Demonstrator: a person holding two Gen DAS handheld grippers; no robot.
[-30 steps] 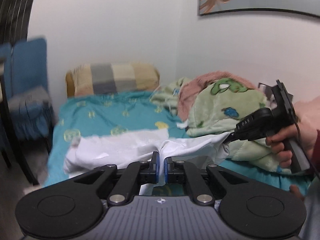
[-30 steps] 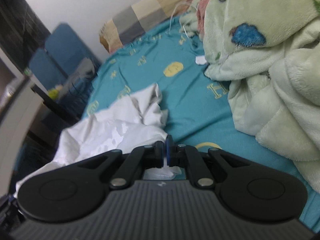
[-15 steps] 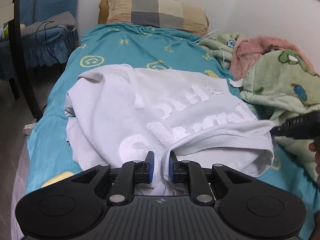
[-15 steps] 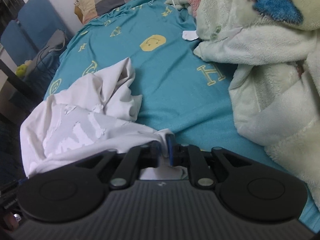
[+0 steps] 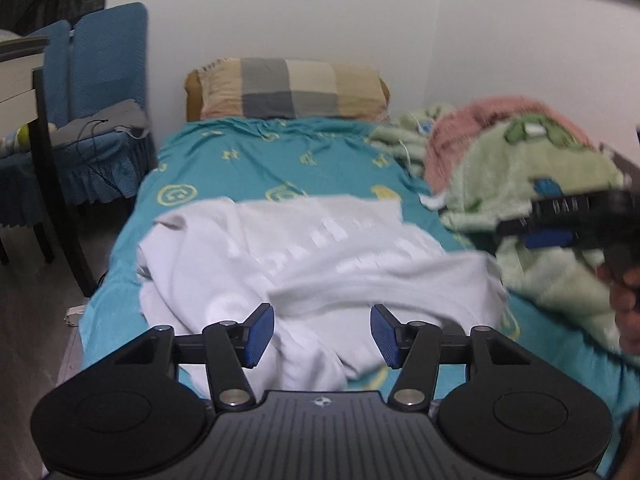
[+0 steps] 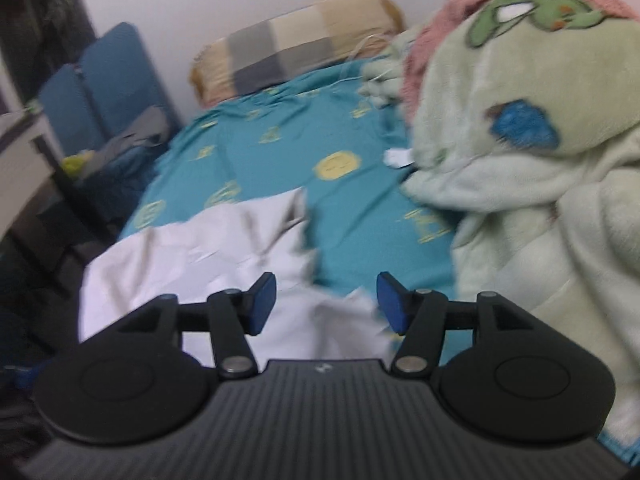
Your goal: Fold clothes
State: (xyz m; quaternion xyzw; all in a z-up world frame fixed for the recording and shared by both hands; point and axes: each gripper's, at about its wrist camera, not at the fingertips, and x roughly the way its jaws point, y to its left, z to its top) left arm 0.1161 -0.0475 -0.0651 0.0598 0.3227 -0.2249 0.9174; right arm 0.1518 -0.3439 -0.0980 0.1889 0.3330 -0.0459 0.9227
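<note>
A white shirt with raised white lettering [image 5: 312,256] lies loosely spread on the teal bedsheet [image 5: 256,164]. My left gripper [image 5: 322,334] hovers at its near edge, jaws opening, blue pads clear of the cloth that lies below and between them. My right gripper [image 6: 326,304] is over the shirt's [image 6: 208,256] near right corner, jaws opening too, with cloth beneath the gap but not pressed. In the left wrist view the right gripper [image 5: 560,220] shows at the far right, held by a hand [image 5: 626,300].
A green and pink fleece blanket pile [image 6: 528,152] fills the bed's right side. A checked pillow [image 5: 288,90] lies at the head by the wall. Blue chairs [image 5: 100,92] and a dark table leg [image 5: 56,184] stand left of the bed.
Both grippers were shut on the shirt's edge and have let go, their jaws now wide apart. The shirt went from hanging bunched to lying spread on the bed.
</note>
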